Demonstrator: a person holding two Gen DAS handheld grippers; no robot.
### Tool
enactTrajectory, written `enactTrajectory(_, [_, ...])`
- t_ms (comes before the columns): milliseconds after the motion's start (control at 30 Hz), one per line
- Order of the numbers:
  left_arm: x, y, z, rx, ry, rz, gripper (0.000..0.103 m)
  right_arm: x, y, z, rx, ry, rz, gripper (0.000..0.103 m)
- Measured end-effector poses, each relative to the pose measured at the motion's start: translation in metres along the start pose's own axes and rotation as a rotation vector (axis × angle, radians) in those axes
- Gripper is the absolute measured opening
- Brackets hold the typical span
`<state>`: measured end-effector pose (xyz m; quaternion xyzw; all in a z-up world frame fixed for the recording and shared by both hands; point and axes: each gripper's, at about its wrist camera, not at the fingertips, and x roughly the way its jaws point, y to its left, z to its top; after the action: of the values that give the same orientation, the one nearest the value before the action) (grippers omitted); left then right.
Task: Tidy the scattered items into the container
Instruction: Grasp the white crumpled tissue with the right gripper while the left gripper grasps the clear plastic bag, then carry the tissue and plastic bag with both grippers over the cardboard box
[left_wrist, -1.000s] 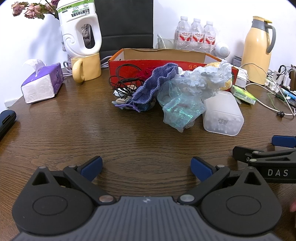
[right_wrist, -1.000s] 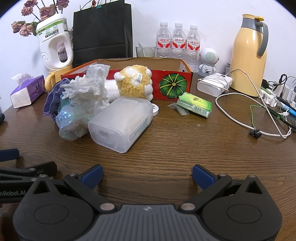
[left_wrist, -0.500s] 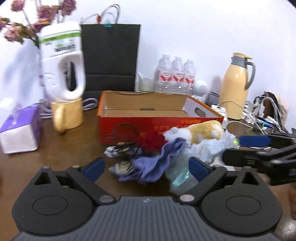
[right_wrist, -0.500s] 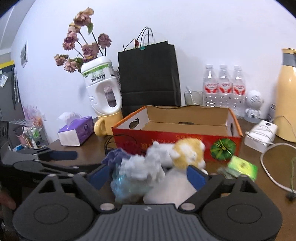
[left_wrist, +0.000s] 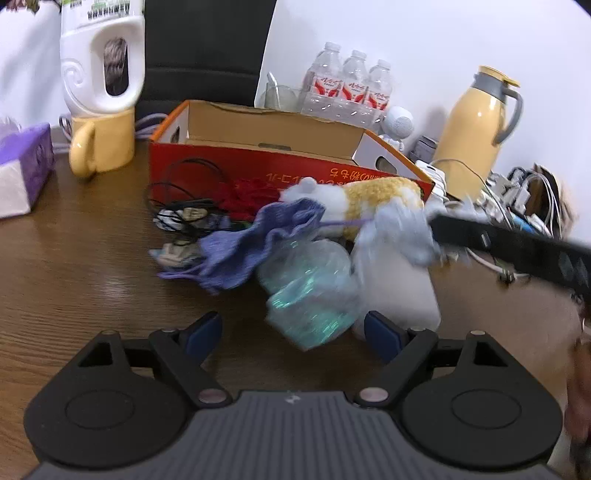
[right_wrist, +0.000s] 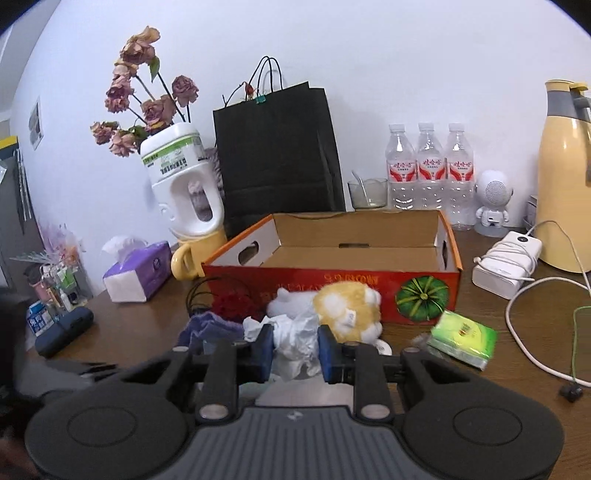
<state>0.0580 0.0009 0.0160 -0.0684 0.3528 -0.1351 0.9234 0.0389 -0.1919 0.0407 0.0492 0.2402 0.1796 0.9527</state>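
An open red cardboard box (right_wrist: 354, 291) (left_wrist: 258, 166) stands at the back of the table. In front of it lies a heap: a yellow-and-white plush toy (right_wrist: 347, 306), crumpled white tissue (right_wrist: 295, 339), a purple knit cloth (left_wrist: 251, 247), a clear blue-green plastic bag (left_wrist: 310, 291), a frosted plastic container (left_wrist: 399, 284), a red item (left_wrist: 251, 195) and black cables (left_wrist: 181, 195). My right gripper (right_wrist: 295, 354) is shut on the crumpled tissue. In the left wrist view it reaches in from the right (left_wrist: 432, 232). My left gripper (left_wrist: 291, 332) is open, just short of the plastic bag.
A green packet (right_wrist: 461, 336) lies right of the heap. A yellow mug (left_wrist: 99, 147) with a white jug, a purple tissue box (right_wrist: 136, 269), a black bag (right_wrist: 277, 155), water bottles (right_wrist: 428, 170), a yellow thermos (left_wrist: 476, 122), a white charger (right_wrist: 506, 262) and cables ring the box.
My right gripper has come down onto the heap and closed on the crumpled tissue. My left gripper has dropped lower and closer to the plastic bag, still open.
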Motion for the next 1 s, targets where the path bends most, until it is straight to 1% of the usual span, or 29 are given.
enactTrajectory(33, [0.005, -0.002, 0.003, -0.027, 0.005, 0.004, 0.086, -0.002, -0.001, -0.001, -0.006, 0.007, -0.003, 0.024])
enactTrajectory(67, [0.008, -0.002, 0.006, -0.053, 0.003, -0.002, 0.083, -0.005, 0.000, -0.003, -0.012, 0.008, -0.010, 0.024])
enactTrajectory(133, [0.013, -0.002, 0.011, -0.109, 0.008, -0.004, 0.056, -0.012, -0.001, -0.007, -0.013, 0.005, -0.021, 0.024])
enactTrajectory(167, [0.014, -0.001, 0.013, -0.132, 0.021, -0.009, 0.037, -0.016, -0.003, -0.008, -0.007, -0.003, -0.028, 0.024])
enactTrajectory(200, [0.014, -0.001, 0.015, -0.143, 0.028, -0.009, 0.034, -0.021, -0.003, -0.009, -0.003, -0.012, -0.036, 0.024])
enactTrajectory(267, [0.006, -0.008, 0.015, -0.120, 0.022, -0.009, 0.032, -0.033, -0.006, -0.009, -0.003, -0.044, -0.052, 0.024])
enactTrajectory(367, [-0.015, -0.021, 0.014, -0.068, -0.010, 0.000, 0.031, -0.053, -0.008, -0.002, -0.002, -0.103, -0.067, 0.024])
enactTrajectory(433, [-0.032, -0.028, 0.015, -0.050, -0.037, -0.009, 0.031, -0.066, -0.006, 0.003, -0.009, -0.140, -0.075, 0.024])
enactTrajectory(633, [-0.094, -0.052, 0.015, 0.036, -0.165, -0.018, 0.030, -0.103, 0.013, 0.006, -0.050, -0.208, -0.072, 0.024])
enactTrajectory(733, [-0.123, -0.063, 0.009, 0.060, -0.222, -0.015, 0.030, -0.124, 0.025, 0.002, -0.067, -0.238, -0.072, 0.024])
enactTrajectory(867, [-0.158, -0.073, 0.003, 0.082, -0.289, -0.011, 0.030, -0.155, 0.038, -0.002, -0.080, -0.297, -0.095, 0.024])
enactTrajectory(1000, [-0.184, -0.078, -0.003, 0.100, -0.350, 0.005, 0.030, -0.178, 0.047, -0.006, -0.086, -0.343, -0.108, 0.024])
